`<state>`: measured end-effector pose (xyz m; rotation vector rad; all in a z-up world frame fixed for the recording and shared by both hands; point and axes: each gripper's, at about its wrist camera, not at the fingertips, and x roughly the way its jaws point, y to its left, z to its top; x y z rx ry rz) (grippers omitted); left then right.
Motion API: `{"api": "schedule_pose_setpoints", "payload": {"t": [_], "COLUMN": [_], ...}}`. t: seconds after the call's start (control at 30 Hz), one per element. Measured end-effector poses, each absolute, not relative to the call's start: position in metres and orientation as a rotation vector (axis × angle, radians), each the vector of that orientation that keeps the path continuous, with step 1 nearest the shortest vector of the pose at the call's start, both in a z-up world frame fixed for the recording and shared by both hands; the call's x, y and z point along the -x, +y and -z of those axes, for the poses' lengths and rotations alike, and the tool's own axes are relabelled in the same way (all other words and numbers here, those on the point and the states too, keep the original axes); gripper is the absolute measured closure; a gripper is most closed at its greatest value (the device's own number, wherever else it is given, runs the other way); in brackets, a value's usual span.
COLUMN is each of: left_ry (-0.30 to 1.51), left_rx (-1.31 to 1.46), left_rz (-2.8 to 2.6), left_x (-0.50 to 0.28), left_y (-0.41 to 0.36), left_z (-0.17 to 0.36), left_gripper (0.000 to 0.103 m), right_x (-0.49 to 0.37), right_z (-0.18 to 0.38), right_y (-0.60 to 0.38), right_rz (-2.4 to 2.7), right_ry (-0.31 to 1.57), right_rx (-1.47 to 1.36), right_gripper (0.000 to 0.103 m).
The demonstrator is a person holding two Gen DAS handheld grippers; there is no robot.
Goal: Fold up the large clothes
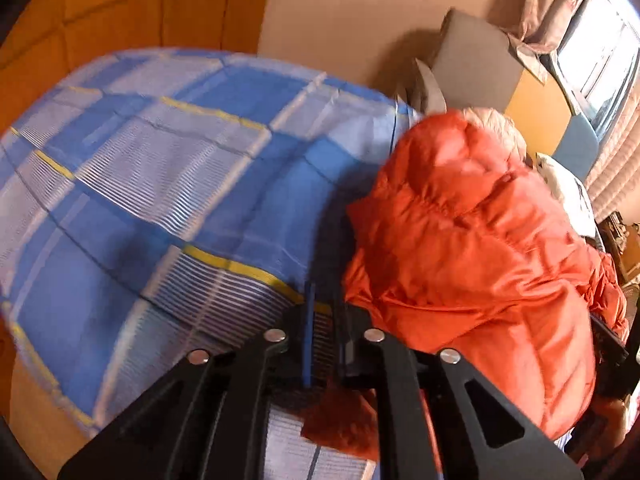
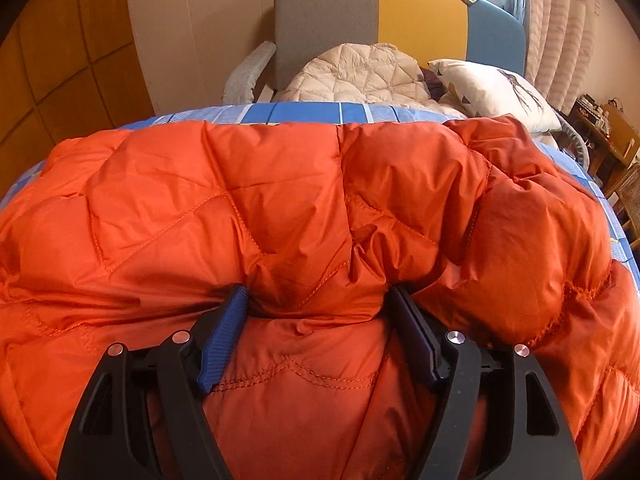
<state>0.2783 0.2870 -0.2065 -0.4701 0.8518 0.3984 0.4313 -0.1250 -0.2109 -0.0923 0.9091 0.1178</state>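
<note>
An orange quilted puffer jacket (image 2: 280,200) lies bunched on a bed with a blue checked sheet (image 1: 160,180). My left gripper (image 1: 325,308) sits at the jacket's (image 1: 460,260) left edge. Its jaws are nearly together, with a flap of orange fabric (image 1: 340,420) caught low between them and striped sheet showing through the slit at the tips. My right gripper (image 2: 318,294) stands wide over the jacket's near side. A thick puffy fold fills the gap, and the blue pad (image 2: 224,340) and the dark pad (image 2: 416,336) press into it on both sides.
Beyond the bed's far edge (image 2: 304,114) stands a grey chair (image 2: 324,20) holding a cream quilted garment (image 2: 360,72), with a white pillow (image 2: 492,88) to its right. A curtained window (image 1: 600,40) and cluttered wooden furniture (image 2: 600,128) are at the right. Wooden wall panels lie to the left.
</note>
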Motion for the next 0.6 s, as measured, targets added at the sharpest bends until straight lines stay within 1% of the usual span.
{"api": "schedule_pose_setpoints", "payload": {"t": [0.03, 0.13, 0.27, 0.33, 0.6], "left_ry": [0.819, 0.733, 0.682, 0.679, 0.737], "left_rx": [0.451, 0.4, 0.346, 0.33, 0.256], "left_rz": [-0.404, -0.389, -0.27, -0.216, -0.073], "left_x": [-0.274, -0.265, -0.273, -0.281, -0.316], "left_y": [0.282, 0.262, 0.224, 0.208, 0.149], "left_z": [0.196, 0.168, 0.143, 0.139, 0.157], "left_gripper": [0.077, 0.07, 0.066, 0.066, 0.066], "right_x": [-0.43, -0.421, -0.403, -0.392, -0.362], "right_z": [0.21, 0.205, 0.196, 0.191, 0.181], "right_y": [-0.125, -0.129, -0.133, -0.135, -0.145], "right_rz": [-0.121, -0.127, -0.13, -0.121, -0.08], "right_ry": [0.907, 0.894, 0.87, 0.859, 0.825], "right_rx": [0.09, 0.073, 0.054, 0.04, 0.012], "right_gripper": [0.031, 0.031, 0.029, 0.028, 0.028]}}
